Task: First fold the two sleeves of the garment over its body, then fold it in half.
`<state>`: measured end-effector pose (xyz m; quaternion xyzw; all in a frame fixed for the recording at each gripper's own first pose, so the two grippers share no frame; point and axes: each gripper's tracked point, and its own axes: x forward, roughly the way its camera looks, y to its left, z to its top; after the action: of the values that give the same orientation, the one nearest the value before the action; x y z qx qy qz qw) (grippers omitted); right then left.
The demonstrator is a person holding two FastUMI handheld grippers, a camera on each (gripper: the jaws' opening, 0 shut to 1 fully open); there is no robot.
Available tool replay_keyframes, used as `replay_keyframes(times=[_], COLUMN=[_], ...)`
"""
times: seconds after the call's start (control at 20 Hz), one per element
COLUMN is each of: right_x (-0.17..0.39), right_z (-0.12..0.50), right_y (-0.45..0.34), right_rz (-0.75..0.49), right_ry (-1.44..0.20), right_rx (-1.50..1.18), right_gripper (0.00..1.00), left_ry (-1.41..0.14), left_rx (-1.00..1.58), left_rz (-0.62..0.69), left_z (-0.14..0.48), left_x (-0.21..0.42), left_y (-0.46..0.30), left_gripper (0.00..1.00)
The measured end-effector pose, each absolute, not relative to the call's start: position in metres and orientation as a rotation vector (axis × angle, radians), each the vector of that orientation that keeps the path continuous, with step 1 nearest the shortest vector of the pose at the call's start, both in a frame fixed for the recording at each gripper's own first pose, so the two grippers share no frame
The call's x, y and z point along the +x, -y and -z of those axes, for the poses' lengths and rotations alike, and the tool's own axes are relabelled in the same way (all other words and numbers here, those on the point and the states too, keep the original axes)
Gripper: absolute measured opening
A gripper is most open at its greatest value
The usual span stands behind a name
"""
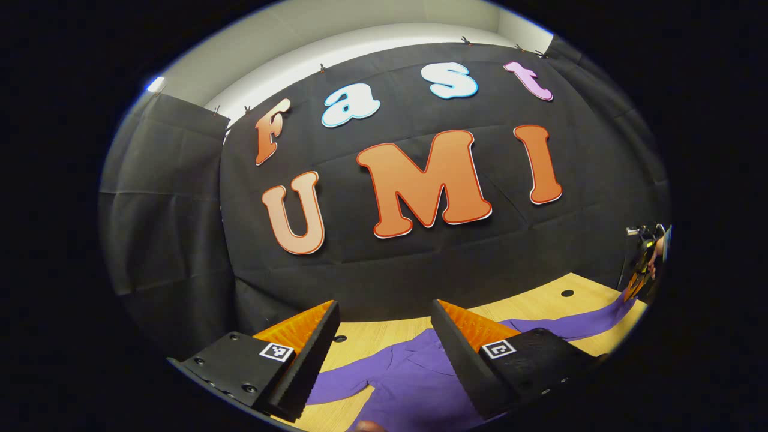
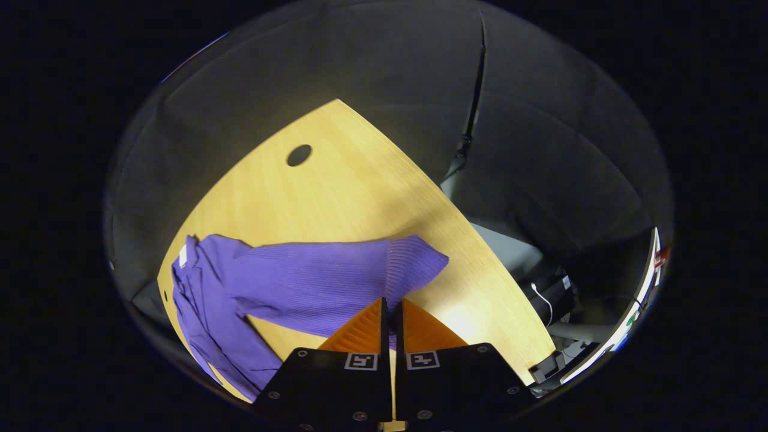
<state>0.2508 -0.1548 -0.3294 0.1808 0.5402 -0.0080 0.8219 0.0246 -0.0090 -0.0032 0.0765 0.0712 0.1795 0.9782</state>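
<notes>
A purple long-sleeved garment (image 1: 408, 384) lies on the wooden table (image 1: 540, 303), collar toward the booth wall. My left gripper (image 1: 384, 312) hovers above its upper body, open, with nothing between the fingers. In the right gripper view one sleeve (image 2: 312, 276) stretches out across the table (image 2: 336, 186) from the garment's body (image 2: 198, 300). My right gripper (image 2: 391, 303) is shut on the ribbed cuff (image 2: 414, 261) of that sleeve, pinching its near edge. Far right in the left gripper view, the right gripper (image 1: 637, 282) and a hand (image 1: 659, 247) meet the sleeve's end (image 1: 600, 318).
The table has round holes (image 2: 299, 155) (image 1: 566, 293) near its far side. Past the table's right edge (image 2: 480, 240) there are cables and dark equipment (image 2: 549, 297) on the floor. Black cloth walls close in behind the table.
</notes>
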Motion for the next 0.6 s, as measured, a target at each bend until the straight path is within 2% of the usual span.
replay_keyframes(times=[0.15,0.25,0.3,0.35,0.6], right_x=[0.251,0.251,0.250,0.250,0.249], right_z=[0.299,0.277,0.264,0.251,0.203], right_y=[0.132,0.111,0.101,0.090,0.032], right_rz=[-0.021,-0.048,-0.064,-0.085,-0.158], right_ry=[-1.107,-1.077,-1.063,-1.048,-0.984], right_rx=[0.339,0.315,0.311,0.304,0.261], right_gripper=[0.03,0.03,0.03,0.03,0.03], left_ry=[-0.129,-0.117,-0.115,-0.113,-0.123], left_rx=[0.144,0.142,0.142,0.138,0.118], left_rz=[-0.350,-0.346,-0.348,-0.349,-0.358], left_z=[0.003,0.000,0.000,0.002,0.009], left_x=[0.025,0.021,0.021,0.018,0.013], left_y=[-0.007,-0.019,-0.027,-0.035,-0.072], left_gripper=[1.00,0.98,1.00,0.98,0.98])
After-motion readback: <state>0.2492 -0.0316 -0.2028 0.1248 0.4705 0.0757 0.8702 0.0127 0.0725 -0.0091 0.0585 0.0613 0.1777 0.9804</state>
